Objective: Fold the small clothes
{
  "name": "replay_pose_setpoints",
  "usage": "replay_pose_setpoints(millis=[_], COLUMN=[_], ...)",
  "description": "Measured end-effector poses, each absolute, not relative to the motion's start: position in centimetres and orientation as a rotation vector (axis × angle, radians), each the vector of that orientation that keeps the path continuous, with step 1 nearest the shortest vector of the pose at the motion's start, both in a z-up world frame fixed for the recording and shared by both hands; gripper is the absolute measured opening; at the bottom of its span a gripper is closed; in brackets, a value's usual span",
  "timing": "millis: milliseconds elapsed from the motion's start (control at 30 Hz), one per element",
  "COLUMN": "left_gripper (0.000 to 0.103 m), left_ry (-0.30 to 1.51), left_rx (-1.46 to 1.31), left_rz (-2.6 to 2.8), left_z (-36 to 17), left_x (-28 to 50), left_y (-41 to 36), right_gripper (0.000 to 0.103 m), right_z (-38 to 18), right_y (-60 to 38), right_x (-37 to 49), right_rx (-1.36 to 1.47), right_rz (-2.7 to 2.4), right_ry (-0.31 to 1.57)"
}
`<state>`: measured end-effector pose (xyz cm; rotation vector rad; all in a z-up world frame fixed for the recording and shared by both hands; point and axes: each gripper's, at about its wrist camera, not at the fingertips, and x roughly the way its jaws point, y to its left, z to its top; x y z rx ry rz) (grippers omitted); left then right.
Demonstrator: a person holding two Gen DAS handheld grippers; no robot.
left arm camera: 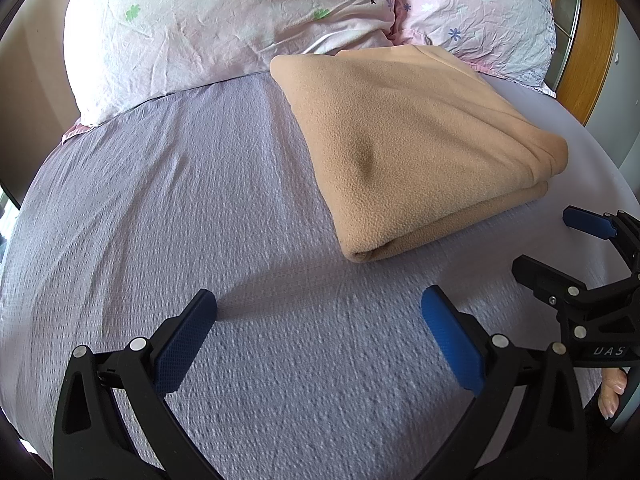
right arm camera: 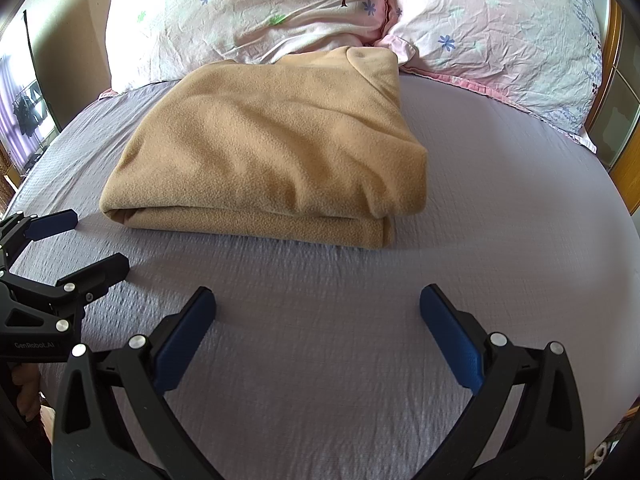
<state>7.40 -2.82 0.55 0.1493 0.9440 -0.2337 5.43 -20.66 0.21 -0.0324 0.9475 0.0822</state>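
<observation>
The left gripper is held low over the lavender textured bedsheet, with its blue-padded fingers spread wide and nothing between them. In the right wrist view it is seen at the left edge, likewise released. To its right, the tan fleece garment is laid folded into a thick rectangular bundle on the bedsheet, its far edge resting against the pillows; in the left wrist view the same bundle is seen ahead and to the right. Two pink floral pillows are set side by side behind it. The right gripper is positioned near the garment's front fold, apart from it, its fingers spread open and empty. A wooden bed frame is visible at the far right.
</observation>
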Motion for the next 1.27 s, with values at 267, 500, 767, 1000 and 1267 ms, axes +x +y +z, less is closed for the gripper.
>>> replay_pose_setpoints(millis=[267, 500, 767, 1000, 1267], left_gripper=[0.102, 0.102, 0.102, 0.102, 0.102], left_ry=[0.944, 0.945, 0.95, 0.948, 0.942], left_rx=[0.149, 0.15, 0.155, 0.157, 0.155], left_rz=[-0.234, -0.233, -0.243, -0.244, -0.244], left_z=[0.49, 0.38, 0.33, 0.33, 0.31], left_x=[7.39, 7.42, 7.6, 7.64, 7.7], left_y=[-2.79, -2.81, -2.79, -2.76, -2.72], right_gripper=[0.101, 0.101, 0.101, 0.101, 0.101], right_z=[0.22, 0.22, 0.21, 0.22, 0.21], right_y=[-20.66, -20.66, -20.66, -20.65, -20.64], right_x=[5.43, 5.42, 5.41, 5.41, 5.43], right_rx=[-0.032, -0.032, -0.031, -0.031, -0.031], right_rz=[0.082, 0.082, 0.081, 0.08, 0.08], right_ry=[0.948, 0.947, 0.947, 0.947, 0.947])
